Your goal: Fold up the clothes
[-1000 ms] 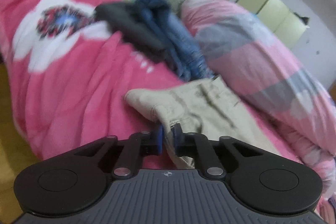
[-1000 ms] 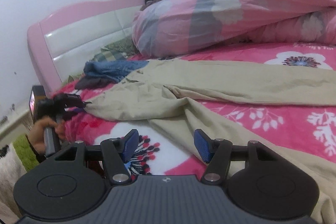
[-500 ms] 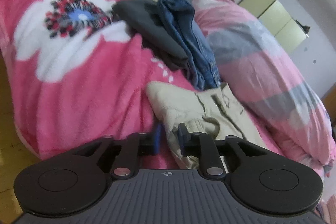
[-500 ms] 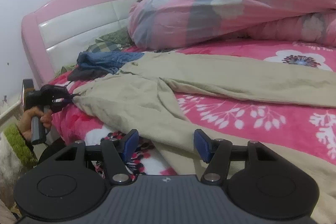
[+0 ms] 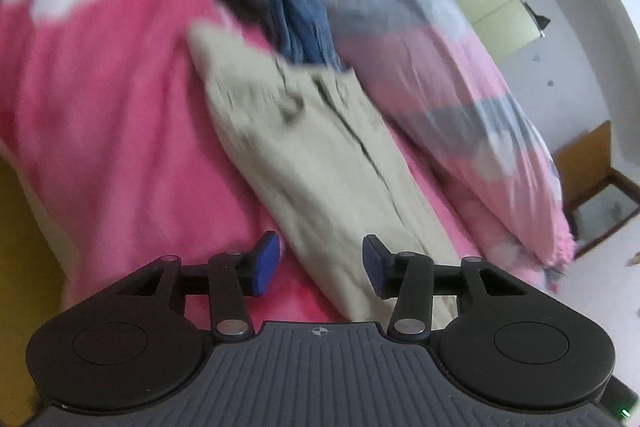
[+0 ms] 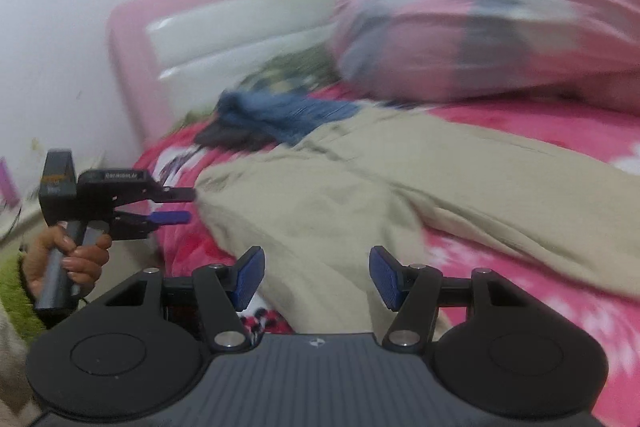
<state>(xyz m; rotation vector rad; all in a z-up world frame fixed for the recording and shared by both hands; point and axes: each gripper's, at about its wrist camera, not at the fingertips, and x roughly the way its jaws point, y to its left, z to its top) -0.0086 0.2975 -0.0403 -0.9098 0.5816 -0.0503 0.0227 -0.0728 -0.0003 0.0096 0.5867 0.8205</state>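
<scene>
The left tool, clamped on the waistband of the beige trousers half a second ago, now has its blue pads spread wide with nothing between them, and sits just short of the cloth. Seen from the right wrist, the left tool hangs at the near left edge of the bed, its tips just beside the waist corner, a hand gripping its handle. The right tool is likewise wide and empty, as it was a second ago, poised low over the near trouser leg. The trousers lie spread along the pink floral bedcover, waist toward the headboard, legs running right. Beyond the waist sits a heap of blue and dark garments, with a rolled pink quilt farther off. The release suggests the waist has been placed; a fresh grip probably comes next.
</scene>
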